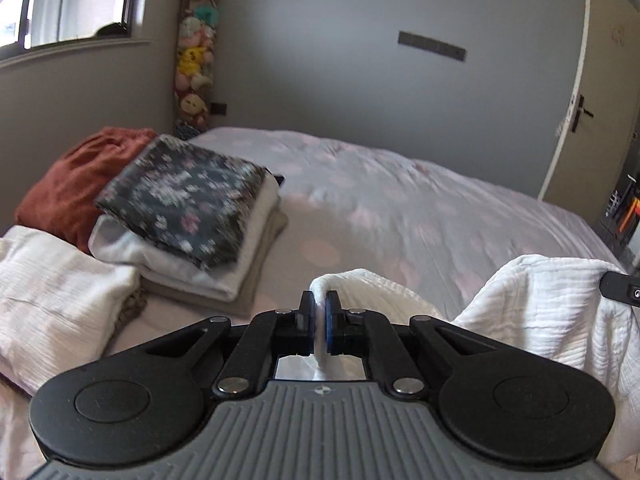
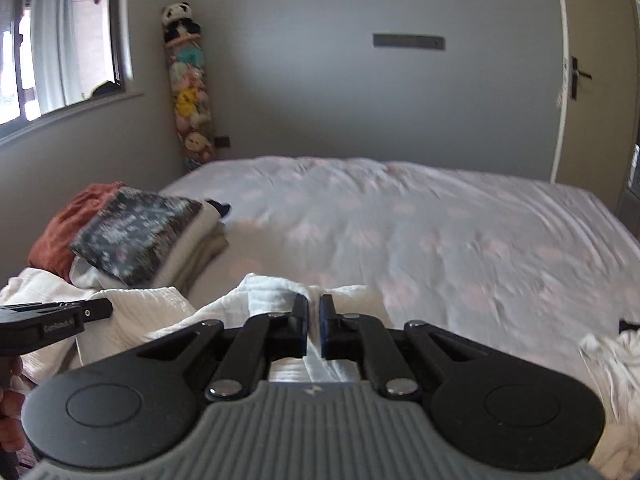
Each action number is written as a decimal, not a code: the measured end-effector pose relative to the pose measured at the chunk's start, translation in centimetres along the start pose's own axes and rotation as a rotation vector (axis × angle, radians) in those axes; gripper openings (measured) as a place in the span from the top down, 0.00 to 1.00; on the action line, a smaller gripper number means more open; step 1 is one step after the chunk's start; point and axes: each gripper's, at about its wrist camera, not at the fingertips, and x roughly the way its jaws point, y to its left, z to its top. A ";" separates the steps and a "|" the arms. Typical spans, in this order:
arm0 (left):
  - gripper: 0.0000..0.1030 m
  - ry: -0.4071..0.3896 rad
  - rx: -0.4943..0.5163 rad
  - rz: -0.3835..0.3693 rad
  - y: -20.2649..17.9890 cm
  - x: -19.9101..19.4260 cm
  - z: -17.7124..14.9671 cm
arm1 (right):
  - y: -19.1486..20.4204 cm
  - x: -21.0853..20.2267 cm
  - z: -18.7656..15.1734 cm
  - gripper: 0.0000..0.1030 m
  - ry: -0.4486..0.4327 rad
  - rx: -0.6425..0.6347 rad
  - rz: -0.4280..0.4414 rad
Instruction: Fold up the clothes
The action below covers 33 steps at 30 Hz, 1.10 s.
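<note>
White crinkled cloth [image 1: 532,304] is hanging pinched at two spots above the near edge of the bed [image 1: 420,208]. Left tongs [image 1: 320,312] are squeezing a fold of it between nearly closed fingers, and right tongs [image 2: 314,320] are gripping another bunch of the same cloth the same way, so it is sagging between them. Off to the left a folded stack [image 1: 224,264] is sitting on the bed with a dark floral piece [image 1: 184,204] on top, a rust-red garment [image 1: 68,188] lying behind it. Another white cloth [image 1: 56,292] is lying just beside the stack.
</note>
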 end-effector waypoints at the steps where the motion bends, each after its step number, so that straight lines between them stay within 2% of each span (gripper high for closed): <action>1: 0.97 -0.022 -0.012 0.016 0.8 -0.7 0.7 | 1.2 -0.6 0.8 0.94 -0.029 -0.020 0.019; 3: 0.97 -0.032 -0.008 0.061 2.0 -1.5 1.1 | 3.3 -1.3 1.6 0.94 -0.061 -0.055 0.051; 4: 0.97 -0.001 0.016 0.081 2.4 -1.2 0.9 | 4.1 -1.4 1.4 0.94 -0.057 -0.068 0.066; 6: 0.96 0.065 0.055 0.113 3.0 -0.6 0.4 | 5.5 -1.0 0.1 0.94 -0.014 -0.084 0.091; 10: 0.95 0.207 0.028 0.086 4.1 1.1 -2.7 | 7.0 0.9 -4.5 0.94 0.133 -0.074 0.127; 12: 0.87 0.246 0.022 0.071 4.3 1.4 -4.1 | 7.5 1.6 -7.2 0.94 0.199 -0.078 0.125; 14: 0.70 0.275 0.017 0.054 4.1 1.6 -5.0 | 7.7 2.1 -9.8 0.94 0.265 -0.071 0.132; 15: 0.66 0.286 0.016 0.047 4.0 1.7 -5.4 | 7.9 2.2 -11.0 0.94 0.300 -0.065 0.141; 17: 0.52 0.291 0.020 0.040 3.7 1.6 -5.9 | 8.2 2.2 -13.3 0.93 0.371 -0.065 0.169; 20: 0.50 0.299 0.026 0.029 3.2 1.3 -6.6 | 9.2 1.9 -16.6 0.93 0.463 -0.086 0.215; 23: 0.46 0.308 0.032 0.018 2.8 1.2 -7.3 | 9.6 1.5 -18.5 0.91 0.525 -0.088 0.249; 24: 0.46 0.315 0.034 0.018 2.6 1.4 -7.6 | 9.6 1.4 -18.9 0.87 0.541 -0.086 0.260; 27: 0.46 0.335 0.040 0.016 2.2 1.8 -8.2 | 8.6 0.9 -18.7 0.86 0.541 -0.054 0.264; 29: 0.45 0.349 0.042 0.018 2.0 2.3 -8.7 | 7.4 0.4 -18.0 0.80 0.511 -0.013 0.253; 31: 0.45 0.362 0.036 0.022 1.9 2.7 -9.0 | 6.3 -0.2 -16.9 0.61 0.462 0.024 0.220; 33: 0.45 0.379 0.025 0.023 1.9 3.3 -9.4 | 5.1 -0.6 -15.8 0.57 0.417 0.052 0.183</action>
